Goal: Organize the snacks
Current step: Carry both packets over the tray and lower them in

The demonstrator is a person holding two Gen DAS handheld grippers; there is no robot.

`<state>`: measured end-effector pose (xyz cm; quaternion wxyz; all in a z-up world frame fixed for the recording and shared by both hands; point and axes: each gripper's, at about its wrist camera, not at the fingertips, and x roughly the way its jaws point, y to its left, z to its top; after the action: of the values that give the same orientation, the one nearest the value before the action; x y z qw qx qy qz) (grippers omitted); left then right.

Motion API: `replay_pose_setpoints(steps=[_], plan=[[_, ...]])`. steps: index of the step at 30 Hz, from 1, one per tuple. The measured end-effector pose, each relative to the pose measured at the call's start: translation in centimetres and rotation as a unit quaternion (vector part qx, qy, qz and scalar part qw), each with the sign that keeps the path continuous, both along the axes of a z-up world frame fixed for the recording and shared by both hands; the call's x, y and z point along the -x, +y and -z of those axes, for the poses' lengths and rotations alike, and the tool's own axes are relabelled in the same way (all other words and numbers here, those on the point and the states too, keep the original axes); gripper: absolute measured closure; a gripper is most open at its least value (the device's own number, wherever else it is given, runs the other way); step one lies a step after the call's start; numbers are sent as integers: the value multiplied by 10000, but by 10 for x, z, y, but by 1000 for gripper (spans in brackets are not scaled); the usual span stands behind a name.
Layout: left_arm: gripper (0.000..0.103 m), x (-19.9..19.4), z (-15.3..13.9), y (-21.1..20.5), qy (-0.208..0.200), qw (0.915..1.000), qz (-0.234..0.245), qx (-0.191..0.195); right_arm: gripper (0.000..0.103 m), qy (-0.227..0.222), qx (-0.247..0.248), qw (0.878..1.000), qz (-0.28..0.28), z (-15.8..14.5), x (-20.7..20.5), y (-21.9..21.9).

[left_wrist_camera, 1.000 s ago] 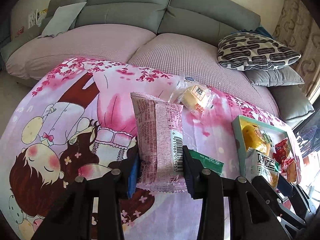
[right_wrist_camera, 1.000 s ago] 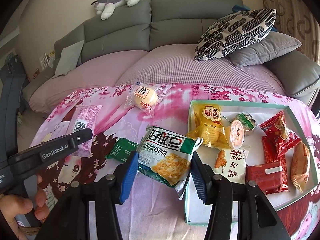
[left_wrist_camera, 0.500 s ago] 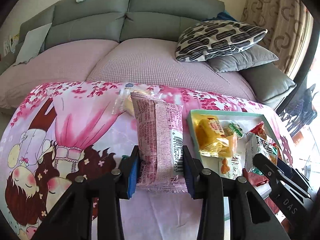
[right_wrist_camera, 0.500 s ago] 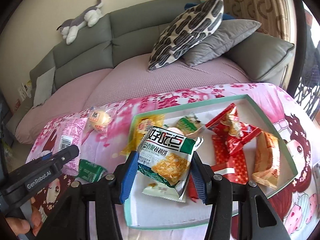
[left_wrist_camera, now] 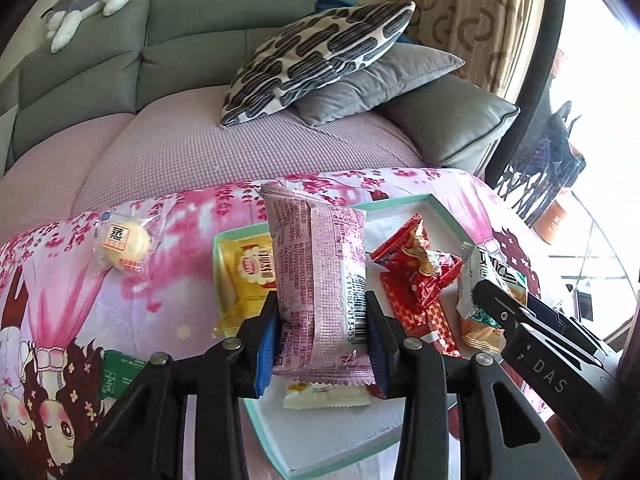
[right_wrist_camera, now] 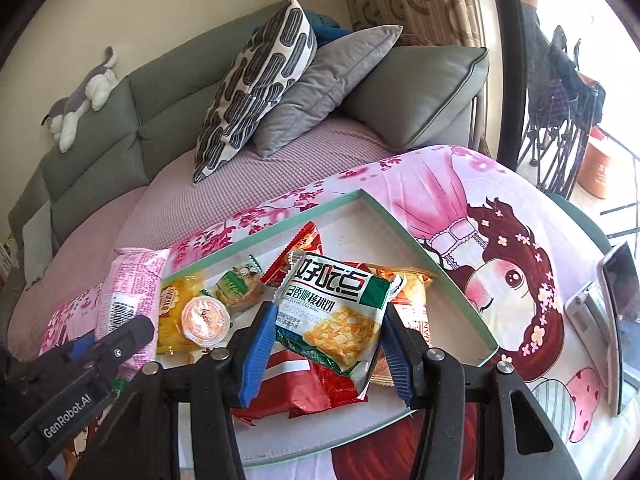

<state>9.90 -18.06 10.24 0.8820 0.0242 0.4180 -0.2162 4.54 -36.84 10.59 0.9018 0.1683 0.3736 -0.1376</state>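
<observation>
My left gripper [left_wrist_camera: 322,340] is shut on a pink snack packet [left_wrist_camera: 320,276] and holds it above the teal-rimmed white tray [left_wrist_camera: 320,444]. My right gripper [right_wrist_camera: 326,344] is shut on a white-and-green walnut cake packet [right_wrist_camera: 340,312] above the same tray [right_wrist_camera: 400,228]. The tray holds a yellow packet [left_wrist_camera: 252,272], several red packets [left_wrist_camera: 416,272] and a small round cup [right_wrist_camera: 204,318]. The pink packet also shows at the left in the right wrist view [right_wrist_camera: 128,300], in the left gripper [right_wrist_camera: 102,350]. The right gripper [left_wrist_camera: 496,300] shows in the left wrist view at the right.
A wrapped round cake [left_wrist_camera: 124,244] and a green packet [left_wrist_camera: 118,372] lie on the pink cartoon cloth [left_wrist_camera: 60,292] left of the tray. A phone on a stand [right_wrist_camera: 616,312] stands at the right. A grey sofa with cushions [left_wrist_camera: 320,52] is behind.
Both grippers have moved right with their packets, from above the cloth to above the tray. Both grips are unchanged.
</observation>
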Motion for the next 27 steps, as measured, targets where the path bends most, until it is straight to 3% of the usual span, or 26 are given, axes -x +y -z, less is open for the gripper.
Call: replay_pose_setpoints(steps=[11, 27], plan=[[62, -10, 15, -27, 194, 9991, 45, -385, 48, 137, 15, 9999, -50, 14, -8, 0], [62, -26, 40, -39, 431, 9974, 75, -581, 48, 239, 59, 9997, -41, 35, -20, 1]])
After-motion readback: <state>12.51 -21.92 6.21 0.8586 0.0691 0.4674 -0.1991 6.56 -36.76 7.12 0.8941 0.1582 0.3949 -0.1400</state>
